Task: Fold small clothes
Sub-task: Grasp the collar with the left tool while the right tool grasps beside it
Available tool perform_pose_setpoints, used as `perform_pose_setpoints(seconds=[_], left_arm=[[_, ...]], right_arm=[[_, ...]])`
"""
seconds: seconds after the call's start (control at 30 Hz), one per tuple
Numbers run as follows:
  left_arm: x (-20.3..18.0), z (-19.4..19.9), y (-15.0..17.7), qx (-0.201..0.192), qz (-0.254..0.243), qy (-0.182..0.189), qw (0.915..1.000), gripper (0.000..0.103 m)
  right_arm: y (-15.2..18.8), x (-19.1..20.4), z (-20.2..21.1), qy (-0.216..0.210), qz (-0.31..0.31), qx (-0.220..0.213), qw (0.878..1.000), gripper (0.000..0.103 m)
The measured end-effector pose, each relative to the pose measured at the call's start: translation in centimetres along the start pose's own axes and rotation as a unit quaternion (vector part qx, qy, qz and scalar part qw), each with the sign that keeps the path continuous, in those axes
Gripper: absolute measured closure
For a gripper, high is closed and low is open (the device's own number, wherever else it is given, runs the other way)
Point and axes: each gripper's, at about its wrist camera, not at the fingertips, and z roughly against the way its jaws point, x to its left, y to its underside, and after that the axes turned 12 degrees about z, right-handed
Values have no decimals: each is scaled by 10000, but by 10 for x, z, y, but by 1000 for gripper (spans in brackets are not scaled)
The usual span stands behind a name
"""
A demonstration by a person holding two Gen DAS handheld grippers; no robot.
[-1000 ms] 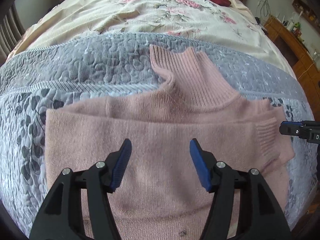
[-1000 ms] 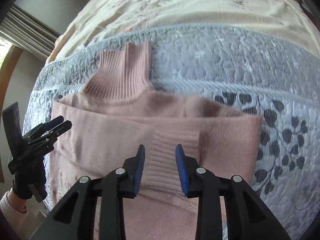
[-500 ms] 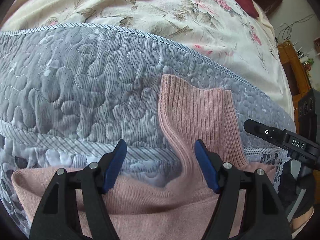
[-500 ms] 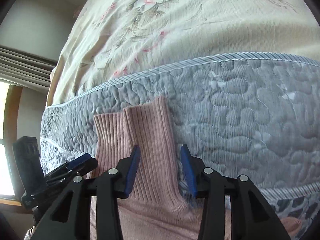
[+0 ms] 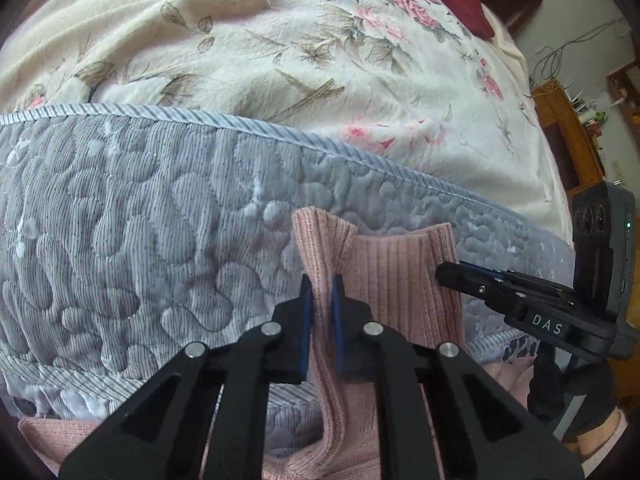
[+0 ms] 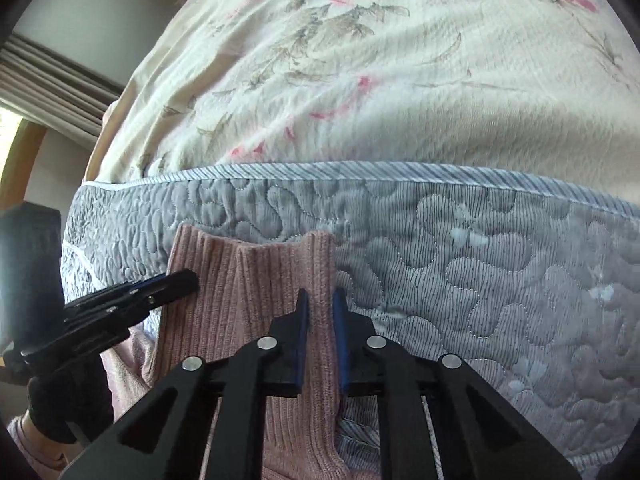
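A pink knitted sweater lies on a grey quilted blanket, and its ribbed turtleneck collar [image 5: 404,280] [image 6: 248,292] points away from me. My left gripper [image 5: 319,288] is shut on the collar's left edge, which bunches into a raised fold between the blue pads. My right gripper [image 6: 320,304] is shut on the collar's right edge. Each gripper shows in the other's view: the right one [image 5: 516,296] at the collar's right side, the left one [image 6: 132,300] at its left side. Most of the sweater body is hidden below the grippers.
The grey quilted blanket [image 5: 140,240] [image 6: 480,272] ends in a striped piped edge, with a cream floral bedspread [image 5: 280,52] [image 6: 380,72] beyond it. Dark clothes and a red item [image 5: 460,4] lie far back. Wooden furniture [image 5: 568,132] stands right; curtains [image 6: 48,80] hang left.
Both grippers moved forward from over the sweater body to the collar. Open half a second ago, they have shut on the collar's two edges, lifting the ribbed fabric into folds.
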Motion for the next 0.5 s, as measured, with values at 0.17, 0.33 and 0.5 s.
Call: perform_pose_setpoints(seconds=[0.17, 0.33, 0.5], left_arm=[[-22, 31, 17, -234, -699, 403, 9965, 96], [-24, 64, 35, -346, -946, 747, 9921, 96], [-19, 94, 60, -419, -1177, 941, 9877, 96]], right_arm=[[15, 5, 38, -190, 193, -397, 9988, 91], [39, 10, 80, -377, 272, -709, 9964, 95], [58, 13, 106, -599, 293, -733, 9951, 93]])
